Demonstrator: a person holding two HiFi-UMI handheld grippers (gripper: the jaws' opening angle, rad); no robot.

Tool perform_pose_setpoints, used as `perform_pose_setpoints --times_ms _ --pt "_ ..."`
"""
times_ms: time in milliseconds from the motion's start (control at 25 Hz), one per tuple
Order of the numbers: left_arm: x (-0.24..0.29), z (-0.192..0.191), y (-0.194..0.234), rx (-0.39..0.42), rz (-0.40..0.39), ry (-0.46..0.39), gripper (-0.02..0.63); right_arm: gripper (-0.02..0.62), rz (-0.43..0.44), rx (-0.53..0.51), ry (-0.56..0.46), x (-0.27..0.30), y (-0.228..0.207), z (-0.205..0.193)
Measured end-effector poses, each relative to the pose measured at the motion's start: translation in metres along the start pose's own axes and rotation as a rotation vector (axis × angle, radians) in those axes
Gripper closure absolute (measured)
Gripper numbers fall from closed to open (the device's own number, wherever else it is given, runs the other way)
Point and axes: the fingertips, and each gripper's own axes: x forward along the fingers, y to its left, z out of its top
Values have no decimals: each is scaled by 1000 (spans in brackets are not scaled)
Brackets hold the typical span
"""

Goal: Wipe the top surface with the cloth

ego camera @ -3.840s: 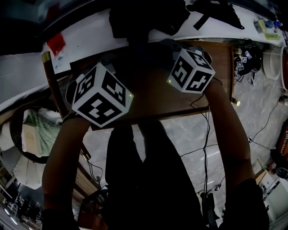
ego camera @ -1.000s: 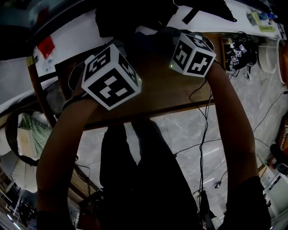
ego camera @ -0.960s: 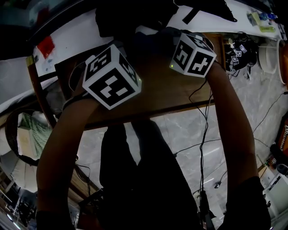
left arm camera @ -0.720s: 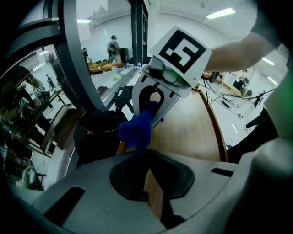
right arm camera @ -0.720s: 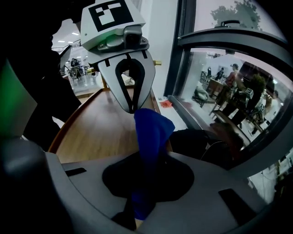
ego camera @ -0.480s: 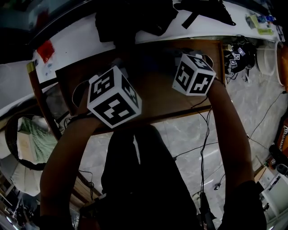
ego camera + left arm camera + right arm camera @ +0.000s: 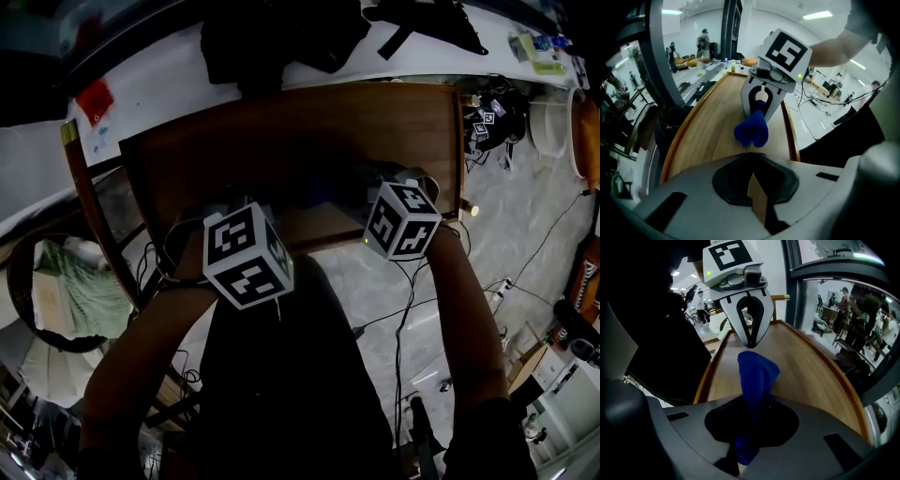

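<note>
The wooden table top (image 7: 281, 131) has a raised rim. A blue cloth (image 7: 757, 376) is clamped in my right gripper (image 7: 750, 404) and sticks out ahead of its jaws, over the wood. From the left gripper view the same cloth (image 7: 752, 130) bulges at the tips of the right gripper (image 7: 758, 112). My left gripper (image 7: 752, 159) faces it from the other side, jaws together with nothing between them; the right gripper view shows its fingertips (image 7: 751, 344) meeting. In the head view both marker cubes, left (image 7: 248, 255) and right (image 7: 401, 218), sit near the table's front edge.
Dark bags (image 7: 272, 37) lie on a white counter behind the table. A round chair with green fabric (image 7: 70, 281) stands at the left. Cables (image 7: 412, 309) trail over the grey floor in front. People stand far off in the gripper views.
Both grippers have drawn back from the far part of the table top toward its front edge, uncovering more wood. The cloth stays in the right gripper.
</note>
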Motion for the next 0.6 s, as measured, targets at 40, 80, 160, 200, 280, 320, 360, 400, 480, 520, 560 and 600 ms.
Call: perform_pose_setpoints --times_ms 40,80,160,200,280,320,360,400,480,520,560,600 --pt "1 0 -8 8 -15 -1 594 531 12 5 1 1 8 0" --pt "1 0 -15 14 -30 -5 594 531 25 11 1 2 15 -1" --pt "3 2 -30 26 -60 -15 594 531 47 20 4 3 29 -2" --pt "3 2 -35 36 -71 -18 594 531 55 21 8 3 33 -2" --pt "5 1 -43 55 -84 -15 594 531 75 18 21 4 40 -3" --pt "4 1 -46 59 -86 -13 594 531 88 15 28 4 45 -4" --pt "4 1 -47 60 -87 -12 594 531 102 10 34 4 49 -4" --pt "3 1 -47 58 -85 -9 594 531 117 5 37 4 53 -5" --pt "1 3 -46 40 -80 -4 594 531 147 -9 36 4 60 -5" --pt "1 4 -46 27 -77 -3 594 531 162 -18 36 2 63 -6" --pt "0 5 -46 15 -73 -2 594 531 179 -28 40 2 66 -6" --pt "0 5 -44 5 -67 -1 594 531 197 -41 45 1 69 -7"
